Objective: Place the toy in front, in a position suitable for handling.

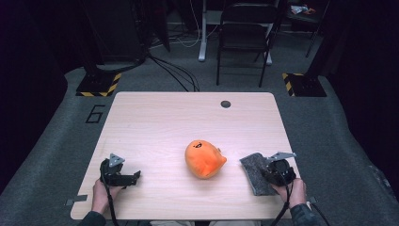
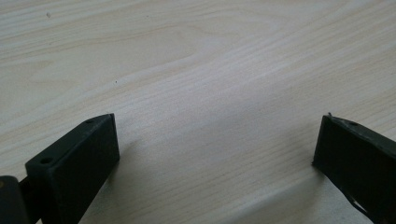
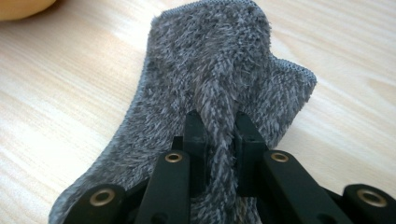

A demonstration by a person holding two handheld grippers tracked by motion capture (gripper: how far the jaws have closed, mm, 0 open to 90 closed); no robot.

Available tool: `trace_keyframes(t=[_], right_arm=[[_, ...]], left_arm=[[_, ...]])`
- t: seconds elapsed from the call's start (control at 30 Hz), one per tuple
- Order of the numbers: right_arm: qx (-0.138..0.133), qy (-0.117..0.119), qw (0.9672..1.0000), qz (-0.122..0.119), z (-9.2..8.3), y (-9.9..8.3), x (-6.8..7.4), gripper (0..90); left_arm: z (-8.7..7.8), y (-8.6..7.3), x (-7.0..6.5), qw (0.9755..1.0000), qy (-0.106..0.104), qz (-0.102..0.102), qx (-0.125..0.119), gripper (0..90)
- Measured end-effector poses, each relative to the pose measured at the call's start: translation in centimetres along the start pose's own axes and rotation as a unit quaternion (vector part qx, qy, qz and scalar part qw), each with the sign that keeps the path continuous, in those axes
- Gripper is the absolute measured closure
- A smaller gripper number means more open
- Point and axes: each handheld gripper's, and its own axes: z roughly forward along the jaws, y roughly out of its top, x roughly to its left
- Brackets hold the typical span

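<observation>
We had the right gripper (image 3: 219, 135) clenched on a raised fold of the grey fuzzy cloth (image 3: 210, 70), pinching the pile so the cloth could be lifted or dragged rather than pushed flat. The cloth lay at the near right of the table (image 1: 155, 122), its long axis running from near to far (tilted slightly left). Our left gripper (image 2: 215, 154) rested released over bare wood, well apart. The orange plush toy (image 1: 204, 158) sat between them.

Fuzzy grey cloth (image 3: 219, 79), ridge pinched up, near table's right edge.
</observation>
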Motion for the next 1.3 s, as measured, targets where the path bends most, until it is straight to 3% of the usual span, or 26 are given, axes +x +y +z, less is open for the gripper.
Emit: trace_keyframes(t=[0.43, 0.6, 0.9, 1.1, 1.3], right_arm=[[-0.033, -0.029, 0.9989, 0.014, -1.3, 0.8, -1.8, 78.6], [-0.042, -0.048, 0.9974, 0.033, -1.5, 1.3, -3.2, 78.6], [-0.036, -0.068, 0.9955, 0.056, -0.7, 1.4, -5.4, 78.2], [-0.021, -0.063, 0.9951, 0.074, 0.6, 0.8, -6.6, 77.5], [-0.017, -0.053, 0.9959, 0.072, 1.4, 0.3, -7.2, 73.1]], left_arm=[[0.0, 0.0, 0.0, 1.0000, 0.000, 0.000, 0.000, 0.0], [0.1, 0.0, 0.0, 1.0000, 0.005, -0.003, -0.007, 0.0], [0.1, 0.0, -0.1, 1.0000, 0.005, -0.004, -0.006, 0.0], [0.1, 0.0, -0.1, 1.0000, 0.006, -0.004, -0.006, 0.0], [0.1, 0.0, -0.1, 1.0000, 0.006, -0.004, -0.006, 0.0]])
